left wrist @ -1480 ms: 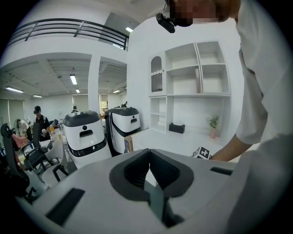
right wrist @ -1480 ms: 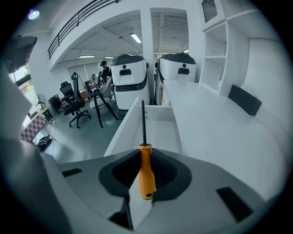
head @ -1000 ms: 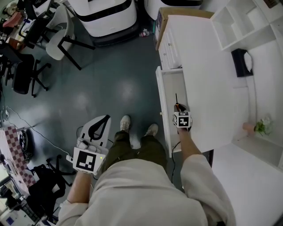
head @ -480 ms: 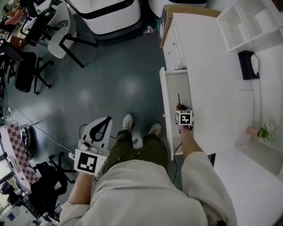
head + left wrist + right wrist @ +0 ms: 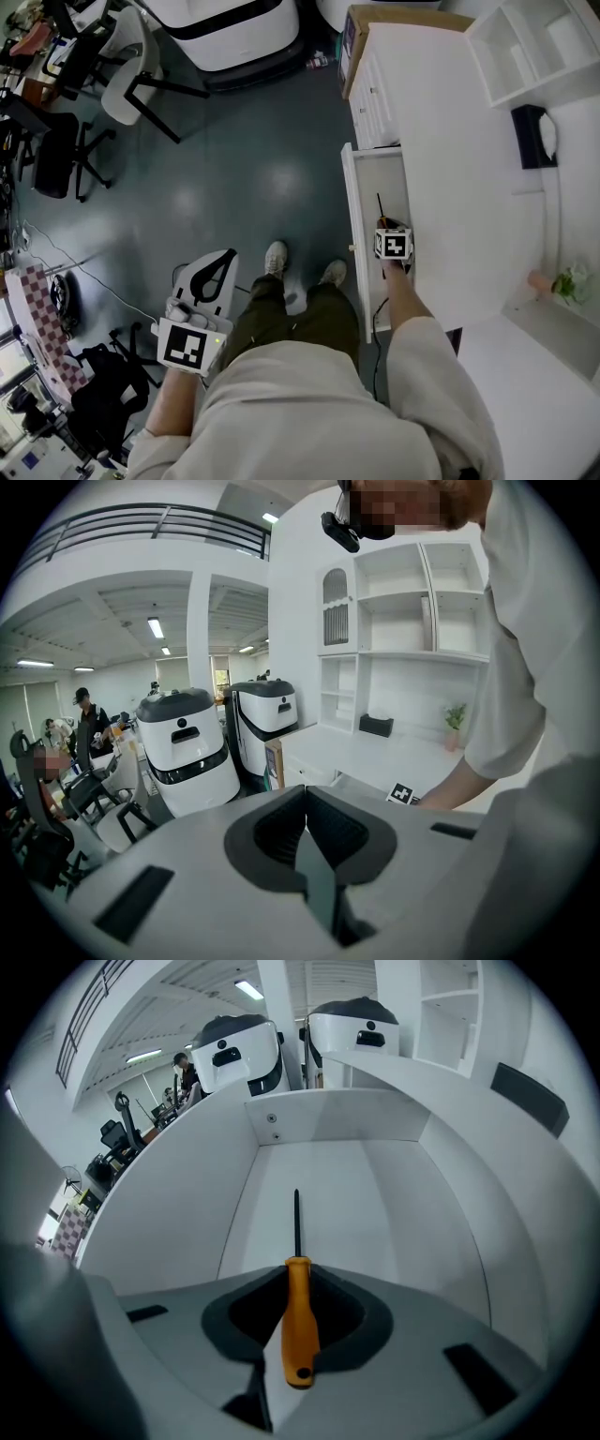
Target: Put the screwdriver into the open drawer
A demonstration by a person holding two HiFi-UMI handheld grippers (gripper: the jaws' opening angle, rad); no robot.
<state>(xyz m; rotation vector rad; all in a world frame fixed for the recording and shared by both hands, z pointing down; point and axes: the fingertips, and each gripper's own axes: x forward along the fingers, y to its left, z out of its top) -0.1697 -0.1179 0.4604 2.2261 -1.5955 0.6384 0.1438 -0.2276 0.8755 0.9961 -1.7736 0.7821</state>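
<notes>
The screwdriver (image 5: 298, 1321) has an orange handle and a thin dark shaft that points away from me along the drawer. My right gripper (image 5: 298, 1277) is shut on the handle and tilts steeply down. Below it lies the white inside of the open drawer (image 5: 375, 1204). In the head view the right gripper (image 5: 391, 246) hangs over the near half of the open drawer (image 5: 375, 178), with the screwdriver (image 5: 380, 210) sticking out ahead of it. My left gripper (image 5: 193, 317) is low at the left over the floor. Its jaws (image 5: 302, 795) are shut with nothing between them.
The white desk top (image 5: 450, 169) runs along the drawer's right side, with a black box (image 5: 532, 136) and a small plant (image 5: 565, 281) on it. Closed drawers (image 5: 370, 94) and a cardboard box (image 5: 352, 28) lie beyond. White robots (image 5: 225, 28) and chairs (image 5: 131, 80) stand further off.
My right gripper has sunk lower toward the drawer with the screwdriver still in it. The left gripper has hardly moved.
</notes>
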